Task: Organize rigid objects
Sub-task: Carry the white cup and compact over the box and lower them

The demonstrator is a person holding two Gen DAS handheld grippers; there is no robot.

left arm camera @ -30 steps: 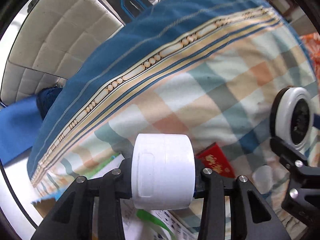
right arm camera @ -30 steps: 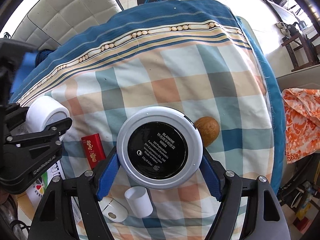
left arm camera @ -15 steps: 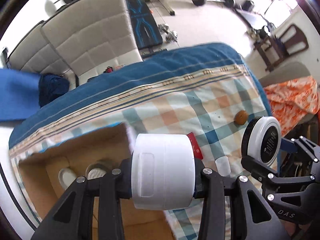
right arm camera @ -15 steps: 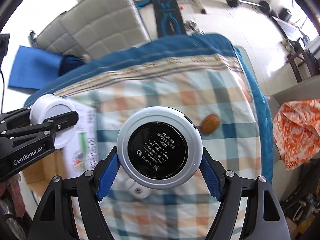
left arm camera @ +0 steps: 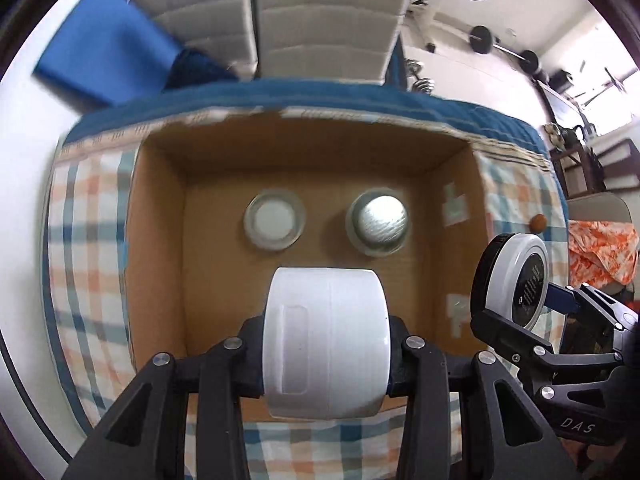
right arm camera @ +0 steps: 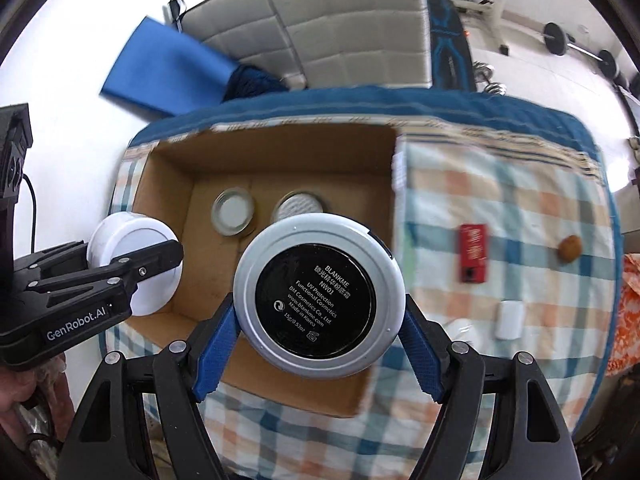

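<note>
White jar (left arm camera: 326, 344) sits sideways between the fingers of the left gripper (left arm camera: 326, 354), which is clenched on its two ends and held above the near part of the open cardboard box (left arm camera: 156, 240), pointing down into it. In the right wrist view the same jar (right arm camera: 132, 264) shows at the box's left wall, its round end face turned toward the camera, with the left tool's black fingers (right arm camera: 148, 258) crossing that face. The right gripper (right arm camera: 320, 320) is clamped on a round cosmetics compact (right arm camera: 319, 298) with a silver rim and a black labelled underside; its blue finger pads (right arm camera: 216, 344) press the rim from both sides, and it hangs over the box's near right corner, tilted downward. From the left wrist view that compact (left arm camera: 516, 280) stands edge-on just beside the box's right wall. On the box floor, toward its far wall, two round lidded jars rest side by side without touching: one with a white top (left arm camera: 275, 221) and, to its right, one with a shiny silver top (left arm camera: 379, 222). The box lies on a checked cloth (right arm camera: 500, 200). Right of the box on that cloth are a red packet (right arm camera: 474, 252), a small brown nut-like object (right arm camera: 570, 248) further right, and a white rectangular case (right arm camera: 509, 319) nearer the camera than the packet.
</note>
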